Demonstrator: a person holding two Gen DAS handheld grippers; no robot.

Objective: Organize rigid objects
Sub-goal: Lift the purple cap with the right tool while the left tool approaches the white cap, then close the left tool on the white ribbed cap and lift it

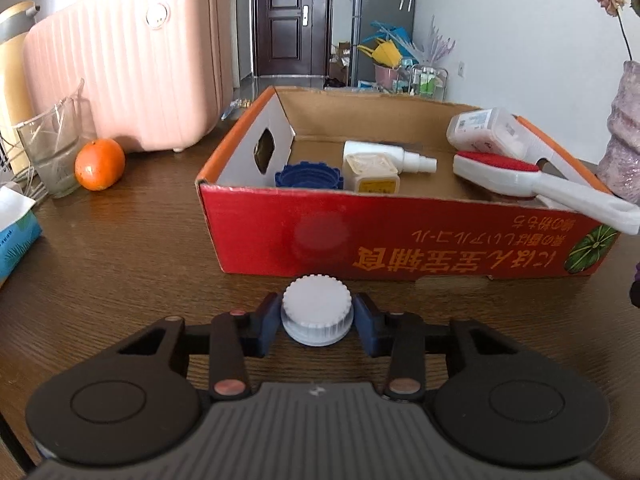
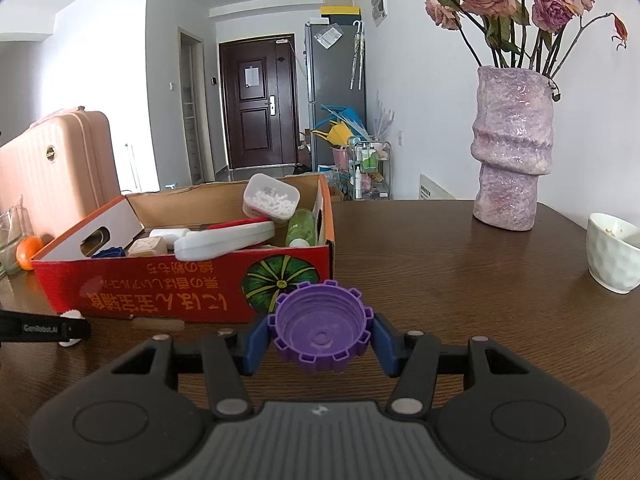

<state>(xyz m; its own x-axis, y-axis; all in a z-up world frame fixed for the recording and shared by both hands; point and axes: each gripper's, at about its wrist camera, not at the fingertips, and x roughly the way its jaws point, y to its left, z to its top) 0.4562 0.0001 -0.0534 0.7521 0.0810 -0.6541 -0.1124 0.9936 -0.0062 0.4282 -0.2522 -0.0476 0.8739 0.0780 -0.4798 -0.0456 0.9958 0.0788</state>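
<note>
Wooden bench (image 1: 120, 240) | left hand-held gripper (image 1: 316, 318) clamps white cap (image 1: 316, 308); right hand-held gripper (image 2: 320, 332) grips purple cap (image 2: 320, 328) | next: lift both into box (image 1: 400, 236) ahead.

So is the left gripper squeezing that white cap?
Touching. The left wrist view shows both blue pads pressed against the white cap, no gap.

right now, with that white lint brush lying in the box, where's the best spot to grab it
Grip the lint brush by its narrow white handle, coming from the box's front right corner. The handle sticks out over the rim there, clear of the other items, and is slim enough for a claw; the red-padded head is wider.
</note>
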